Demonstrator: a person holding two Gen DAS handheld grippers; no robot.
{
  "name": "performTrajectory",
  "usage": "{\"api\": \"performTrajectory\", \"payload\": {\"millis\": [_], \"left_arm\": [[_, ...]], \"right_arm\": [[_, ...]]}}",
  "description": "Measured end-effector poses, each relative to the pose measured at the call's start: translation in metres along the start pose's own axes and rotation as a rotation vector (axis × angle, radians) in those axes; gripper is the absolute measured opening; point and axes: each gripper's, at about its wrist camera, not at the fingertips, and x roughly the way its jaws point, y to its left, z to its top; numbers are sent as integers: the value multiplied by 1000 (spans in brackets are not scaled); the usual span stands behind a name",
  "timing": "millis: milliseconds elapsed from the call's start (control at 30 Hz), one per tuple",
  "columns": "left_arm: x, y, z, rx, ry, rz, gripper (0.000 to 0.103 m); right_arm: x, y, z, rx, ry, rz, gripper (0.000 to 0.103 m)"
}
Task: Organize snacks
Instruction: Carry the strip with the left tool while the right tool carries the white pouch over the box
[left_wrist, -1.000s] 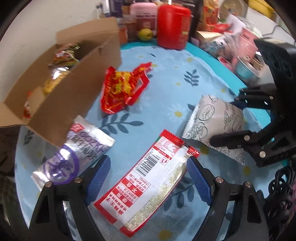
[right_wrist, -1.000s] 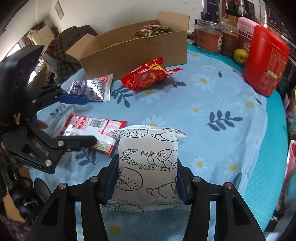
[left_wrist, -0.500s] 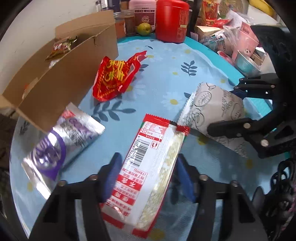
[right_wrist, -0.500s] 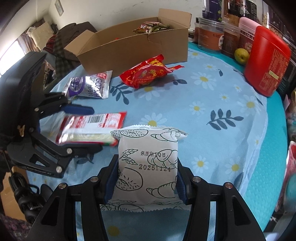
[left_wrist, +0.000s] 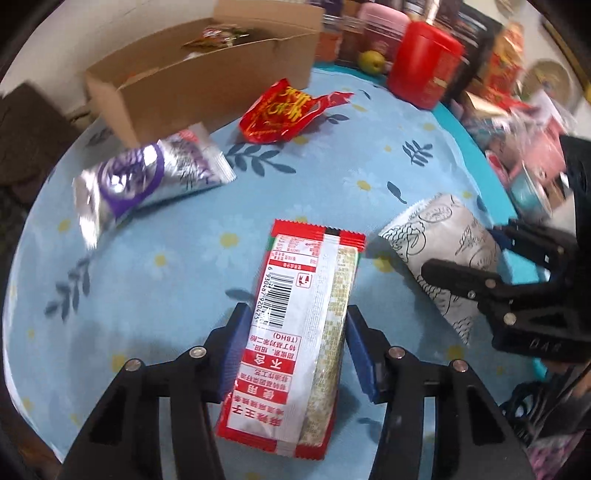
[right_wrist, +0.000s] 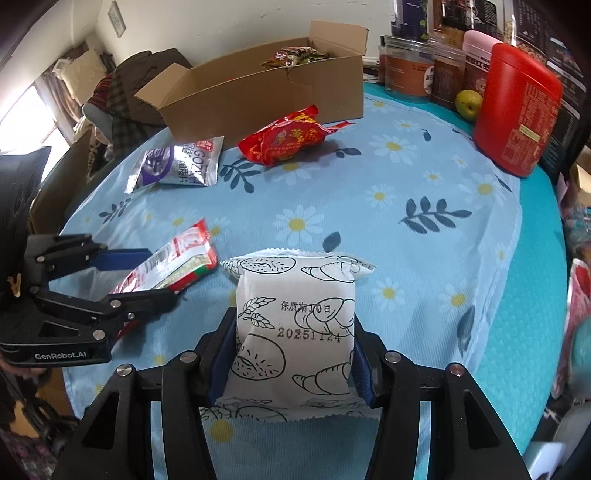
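My left gripper (left_wrist: 295, 317) has its jaws closing on a long red-and-white snack packet (left_wrist: 306, 280), both blue pads against its sides. From the right wrist view this packet (right_wrist: 177, 258) tilts up off the cloth between the left gripper's (right_wrist: 159, 275) fingers. My right gripper (right_wrist: 293, 325) is shut on a white packet (right_wrist: 295, 295) printed with bread drawings, held just over the floral tablecloth (right_wrist: 406, 177). An open cardboard box (right_wrist: 266, 96) with snacks inside stands at the back. A red crinkled bag (right_wrist: 288, 140) and a silver-purple pouch (right_wrist: 177, 166) lie in front of it.
A red canister (right_wrist: 517, 110), a green fruit (right_wrist: 468, 104) and several jars (right_wrist: 406, 74) line the back right of the round table. Clutter crowds the right edge (left_wrist: 532, 162). A chair with clothes (right_wrist: 122, 92) stands behind the box.
The left gripper's jaws closed from wide open onto the red-and-white packet, rolled, and raised the packet's far end off the cloth. The right gripper and its white packet stayed put.
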Motion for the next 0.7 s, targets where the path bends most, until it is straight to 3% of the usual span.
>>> {"api": "performTrajectory", "payload": {"millis": [100, 267, 667, 700], "left_arm": [[-3, -4, -10, -75, -26, -12, 51], [-6, -15, -21, -99, -26, 4, 51], [-2, -24, -25, -20, -73, 50, 53], [-1, -24, -25, -18, -82, 55, 50]], "right_arm": [[-3, -1, -4, 0, -1, -1, 54], [-9, -3, -13, -8, -1, 3, 54], [-5, 4, -21, -53, 6, -17, 58], [-4, 5, -21, -59, 3, -18, 58]]}}
